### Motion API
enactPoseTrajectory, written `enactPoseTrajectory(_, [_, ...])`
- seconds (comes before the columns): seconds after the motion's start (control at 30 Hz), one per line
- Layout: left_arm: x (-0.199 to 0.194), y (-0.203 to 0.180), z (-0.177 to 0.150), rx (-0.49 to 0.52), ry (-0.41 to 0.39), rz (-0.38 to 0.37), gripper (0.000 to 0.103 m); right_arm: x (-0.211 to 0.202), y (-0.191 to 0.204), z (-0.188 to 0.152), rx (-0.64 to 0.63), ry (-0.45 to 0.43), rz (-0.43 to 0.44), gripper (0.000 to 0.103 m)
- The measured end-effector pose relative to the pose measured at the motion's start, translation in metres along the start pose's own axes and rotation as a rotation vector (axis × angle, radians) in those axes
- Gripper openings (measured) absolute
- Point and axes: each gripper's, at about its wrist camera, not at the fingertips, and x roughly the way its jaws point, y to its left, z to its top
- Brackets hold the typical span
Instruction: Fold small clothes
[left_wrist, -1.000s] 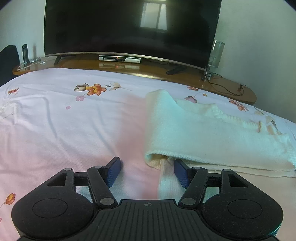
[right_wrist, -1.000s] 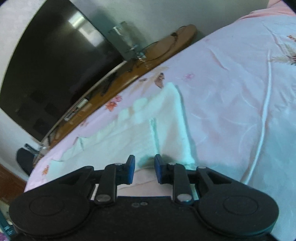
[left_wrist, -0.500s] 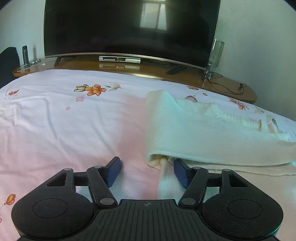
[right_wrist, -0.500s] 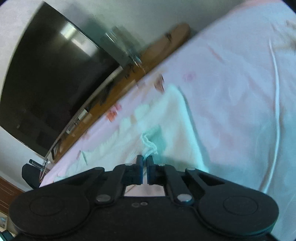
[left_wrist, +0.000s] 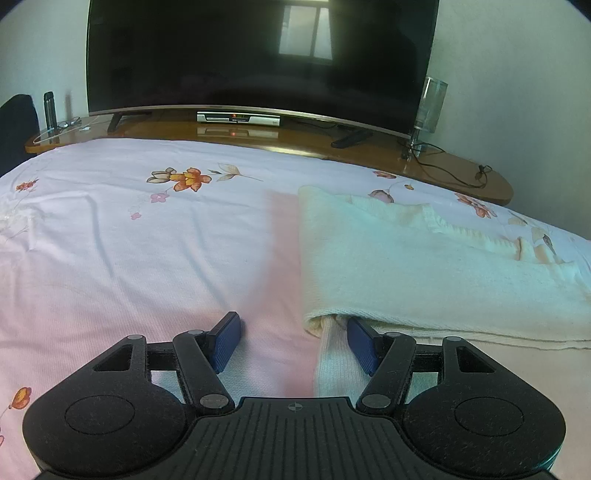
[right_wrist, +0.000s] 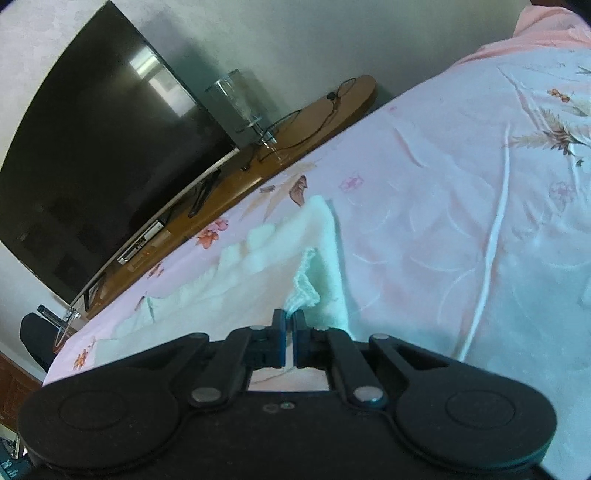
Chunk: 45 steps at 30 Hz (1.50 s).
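Observation:
A cream knitted garment (left_wrist: 406, 266) lies partly folded on the pink flowered bedsheet (left_wrist: 147, 240). My left gripper (left_wrist: 291, 341) hovers open at its near left corner, where a narrow cream strip (left_wrist: 334, 362) runs under the right finger; the pads do not press on it. In the right wrist view the same garment (right_wrist: 236, 280) stretches away to the left. My right gripper (right_wrist: 289, 321) is shut on a pinched edge of the cloth (right_wrist: 304, 284), which stands up in a small peak just above the pads.
A large dark television (left_wrist: 258, 55) stands on a curved wooden shelf (left_wrist: 443, 162) beyond the bed's far edge, with a set-top box (left_wrist: 238, 118), a glass lamp (left_wrist: 428, 107) and loose cables. A dark chair (left_wrist: 14, 129) stands at far left.
The right gripper closed on the garment's edge and lifted it slightly, so the cloth now peaks above the pads. The left gripper has stayed put, open.

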Motion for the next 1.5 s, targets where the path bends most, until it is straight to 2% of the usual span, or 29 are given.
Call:
enactPoseTrajectory(0.33, [-0.002,0.000,0.000,0.022,0.008,-0.010,0.063,0.011,-0.003,-0.004,0.006,0.010,-0.038,0.004])
enactPoseTrajectory(0.6, [-0.004,0.002,-0.001,0.030,0.004,-0.017,0.063,0.005,-0.004,-0.006,0.030,0.000,-0.041,0.004])
enactPoseTrajectory(0.67, [-0.004,0.002,-0.002,0.030,0.002,-0.019,0.063,0.001,0.002,-0.005,0.003,-0.016,-0.040,0.004])
enactPoseTrajectory(0.73, [-0.005,0.002,-0.002,0.031,0.007,-0.020,0.063,0.008,-0.001,-0.007,0.000,0.016,-0.064,0.004])
enactPoseTrajectory(0.87, [-0.020,0.006,-0.003,0.042,0.026,-0.016,0.063,0.008,-0.004,-0.004,0.026,0.031,-0.046,0.006])
enactPoseTrajectory(0.93, [-0.038,0.010,-0.004,0.027,-0.039,0.009,0.063,-0.004,0.002,-0.002,-0.016,-0.010,-0.053,0.010])
enactPoseTrajectory(1.0, [-0.048,0.011,0.004,-0.025,-0.108,-0.047,0.063,-0.015,0.013,0.000,-0.101,-0.061,-0.054,0.009])
enactPoseTrajectory(1.07, [-0.046,0.000,0.016,-0.022,-0.136,-0.103,0.063,-0.016,0.025,0.001,-0.184,-0.079,-0.052,0.008])
enactPoseTrajectory(1.17, [-0.020,-0.025,0.026,0.028,-0.059,-0.170,0.063,-0.002,0.047,0.003,-0.307,-0.064,-0.028,0.008])
enactPoseTrajectory(1.23, [0.002,-0.034,0.019,0.045,0.032,-0.166,0.063,0.015,0.058,-0.001,-0.409,-0.011,-0.023,0.007])
enactPoseTrajectory(1.27, [0.000,-0.039,0.014,0.092,0.016,-0.157,0.063,0.024,0.059,-0.005,-0.461,0.018,-0.056,0.004])
enactPoseTrajectory(1.3, [-0.005,-0.043,0.010,0.135,0.002,-0.158,0.063,0.036,0.055,-0.008,-0.508,0.045,-0.159,0.000])
enactPoseTrajectory(1.33, [-0.008,-0.043,0.008,0.143,0.001,-0.167,0.063,0.039,0.043,-0.007,-0.499,0.042,-0.190,0.000])
enactPoseTrajectory(1.4, [-0.011,-0.039,0.005,0.139,-0.001,-0.178,0.063,0.035,0.027,0.001,-0.429,0.039,-0.146,0.000])
enactPoseTrajectory(1.5, [-0.012,-0.027,0.018,0.056,-0.021,-0.210,0.063,0.035,0.033,0.004,-0.449,0.035,-0.153,0.000])
